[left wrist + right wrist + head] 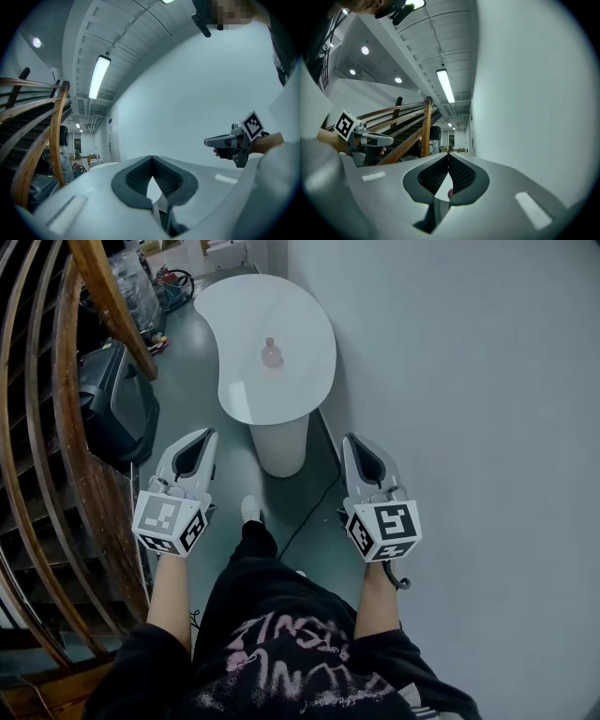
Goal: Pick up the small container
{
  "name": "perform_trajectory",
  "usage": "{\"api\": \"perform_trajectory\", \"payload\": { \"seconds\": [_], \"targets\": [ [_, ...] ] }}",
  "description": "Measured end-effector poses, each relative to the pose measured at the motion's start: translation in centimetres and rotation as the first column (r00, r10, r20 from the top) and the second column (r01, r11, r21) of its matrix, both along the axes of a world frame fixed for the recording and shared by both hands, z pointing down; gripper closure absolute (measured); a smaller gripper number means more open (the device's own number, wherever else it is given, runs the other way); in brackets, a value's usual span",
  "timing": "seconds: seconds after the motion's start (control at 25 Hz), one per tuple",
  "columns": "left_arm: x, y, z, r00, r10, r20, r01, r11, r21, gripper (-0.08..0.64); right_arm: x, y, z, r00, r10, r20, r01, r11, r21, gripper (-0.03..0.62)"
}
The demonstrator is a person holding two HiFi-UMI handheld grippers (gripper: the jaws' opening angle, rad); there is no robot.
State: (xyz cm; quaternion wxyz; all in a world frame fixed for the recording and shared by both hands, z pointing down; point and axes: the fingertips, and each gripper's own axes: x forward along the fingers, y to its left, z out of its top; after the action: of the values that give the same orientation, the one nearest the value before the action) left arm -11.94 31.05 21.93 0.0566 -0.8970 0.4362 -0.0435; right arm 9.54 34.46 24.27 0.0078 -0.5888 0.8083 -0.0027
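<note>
A small pink container [271, 353] stands near the middle of a white kidney-shaped table [300, 390], well ahead of both grippers. My left gripper [201, 440] is held low over the floor, short of the table's near edge, and its jaws are shut with nothing in them. My right gripper [360, 442] sits level with it beside the wall, jaws also shut and empty. In the right gripper view a bit of the pink container [450, 192] shows through the gap below the closed tips [448, 154]. The left gripper view shows its closed tips [152, 158] and the table's white top behind them.
A curved wooden stair railing [103, 296] runs along the left. A black case [117, 404] lies on the floor beside it. A grey wall [469, 381] closes the right side. The table's white pedestal [280, 442] and a black cable [309, 507] lie between the grippers.
</note>
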Motion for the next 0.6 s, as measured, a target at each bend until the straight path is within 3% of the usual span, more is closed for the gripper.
{"api": "perform_trajectory", "payload": {
  "seconds": [0.6],
  "targets": [
    [1.1, -3.5, 1.4, 1.0, 0.029, -0.008, -0.029, 1.0, 0.003, 0.558, 0.8, -2.6, 1.4, 1.0, 0.019, -0.004, -0.019, 1.0, 0.003, 0.581]
  ]
}}
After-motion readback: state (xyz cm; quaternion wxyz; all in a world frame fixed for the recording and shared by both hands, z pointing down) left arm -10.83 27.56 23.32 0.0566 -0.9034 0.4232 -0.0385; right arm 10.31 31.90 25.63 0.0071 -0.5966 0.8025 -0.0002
